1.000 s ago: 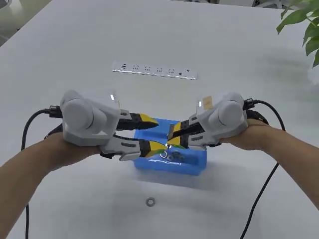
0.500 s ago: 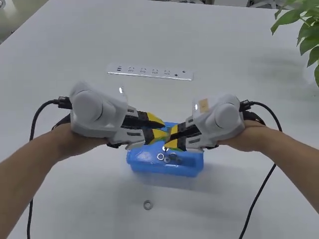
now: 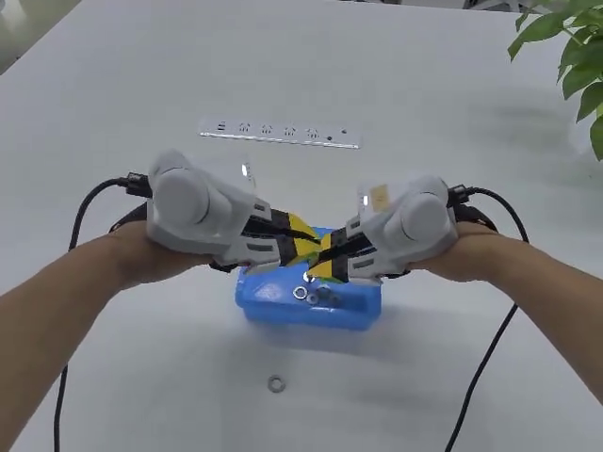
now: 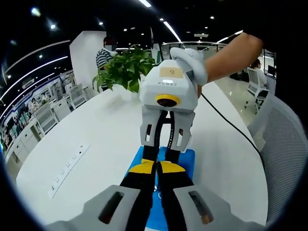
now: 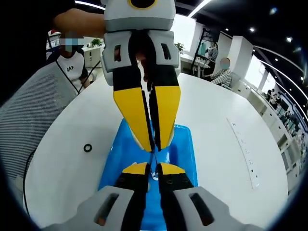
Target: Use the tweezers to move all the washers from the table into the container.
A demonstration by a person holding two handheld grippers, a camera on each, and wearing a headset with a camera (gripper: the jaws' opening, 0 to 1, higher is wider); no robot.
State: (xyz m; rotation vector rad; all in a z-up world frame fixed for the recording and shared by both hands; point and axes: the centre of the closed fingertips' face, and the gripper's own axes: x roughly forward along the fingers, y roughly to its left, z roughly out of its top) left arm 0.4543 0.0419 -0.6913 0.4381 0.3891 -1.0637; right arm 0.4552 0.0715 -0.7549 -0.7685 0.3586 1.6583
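Observation:
My left gripper and right gripper meet tip to tip over the blue container. In the right gripper view the thin silver tweezers run from the left gripper's shut yellow jaws down between the right gripper's own shut jaws. A small shiny ring sits at the tweezers' tip; whether it is pinched I cannot tell. Several washers lie inside the container. One washer lies on the table in front of it, also seen as the washer left of the container.
A white power strip lies farther back on the white table. Green plant leaves hang in at the back right. Black cables trail from both grippers across the table.
The left gripper's jaws stood apart a second ago and are now shut. Both grippers have risen a little over the container and drawn closer together.

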